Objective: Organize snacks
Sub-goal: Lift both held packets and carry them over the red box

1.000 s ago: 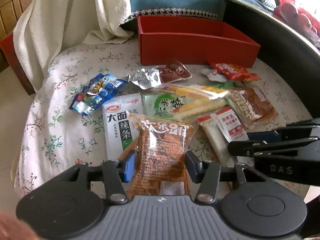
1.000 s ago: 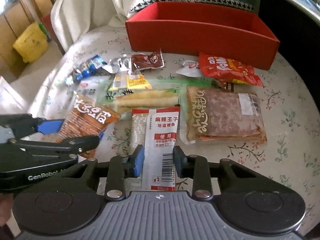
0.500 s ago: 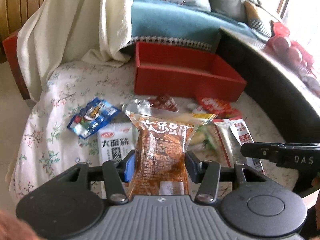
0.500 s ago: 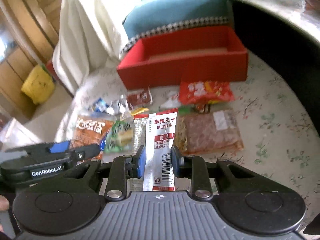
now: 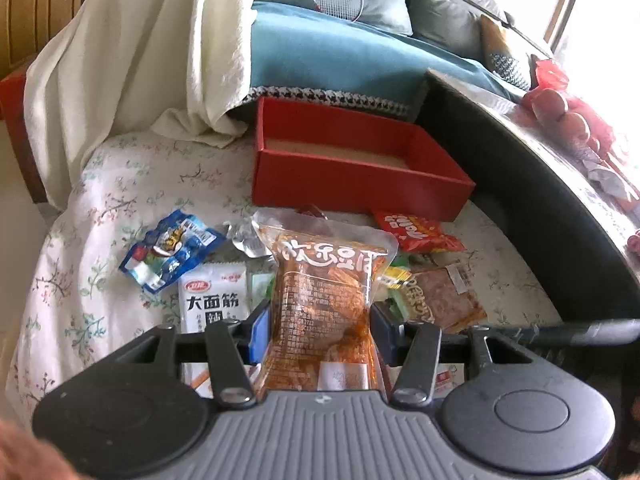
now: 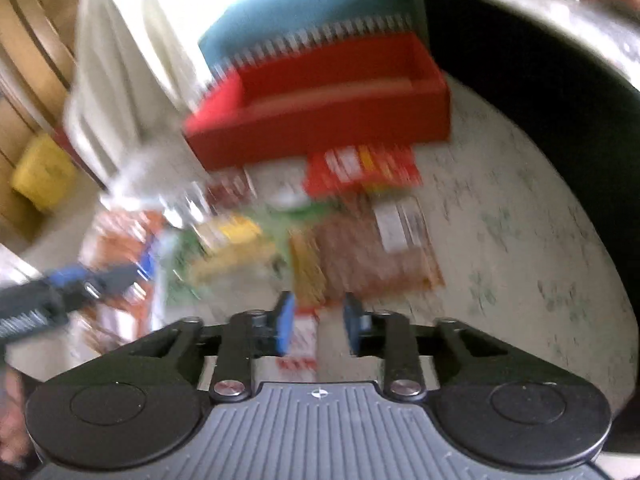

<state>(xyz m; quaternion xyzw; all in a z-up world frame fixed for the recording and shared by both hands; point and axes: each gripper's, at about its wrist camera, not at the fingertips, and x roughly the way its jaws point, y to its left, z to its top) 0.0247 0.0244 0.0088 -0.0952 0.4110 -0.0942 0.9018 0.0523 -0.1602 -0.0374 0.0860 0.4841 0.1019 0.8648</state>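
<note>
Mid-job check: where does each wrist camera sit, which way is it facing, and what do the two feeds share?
Left wrist: sits behind the left claw, looking down and forward over the floral tablecloth to the red box; its pads pinch the orange snack pack; the right claw's finger enters at right.
Right wrist: sits behind the right claw, blurred, tilted down at the same table; its jaws are opening, a white-and-red packet between them; the left claw shows at left.
Shared: red box, red chip bag, brown meat pack.
</note>
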